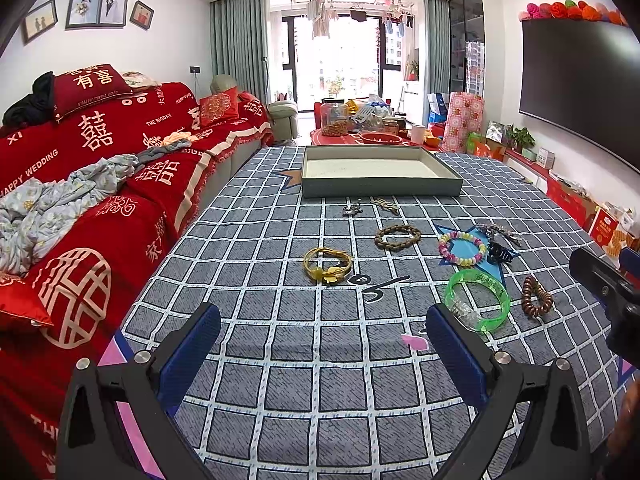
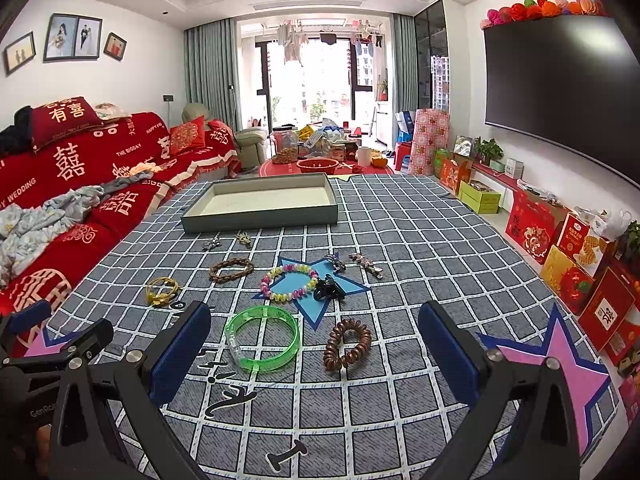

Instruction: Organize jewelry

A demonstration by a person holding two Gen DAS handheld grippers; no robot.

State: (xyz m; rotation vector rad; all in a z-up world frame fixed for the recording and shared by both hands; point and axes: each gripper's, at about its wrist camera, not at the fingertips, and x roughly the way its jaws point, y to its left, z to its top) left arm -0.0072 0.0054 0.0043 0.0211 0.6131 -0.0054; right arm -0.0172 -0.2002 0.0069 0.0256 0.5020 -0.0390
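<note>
Bare checked cloth [image 1: 320, 380] lies open before both grippers, with the sofa [image 1: 100, 184] along its left edge. The left gripper [image 1: 324, 344] and right gripper [image 2: 314, 350] both gape wide, holding nothing. A green bangle [image 2: 262, 338] lies flat between the right fingers, a brown coil [image 2: 347, 343] beside it. The tray [image 2: 262, 206] sits at the far end, long side crosswise.

On the counter, covered by a grey checked cloth [image 2: 400, 220], stands one shallow grey rectangular tray [image 2: 260, 216]. Before it lie four bracelets: one translucent green plastic bangle [image 2: 262, 338], one pastel multicoloured beaded bracelet [image 2: 289, 282], one brown braided bracelet [image 2: 231, 269] and one gold wire bangle [image 2: 162, 291]. There is one brown spiral hair tie [image 2: 347, 344], one black claw clip [image 2: 329, 289] and four small metallic hair clips.
</note>
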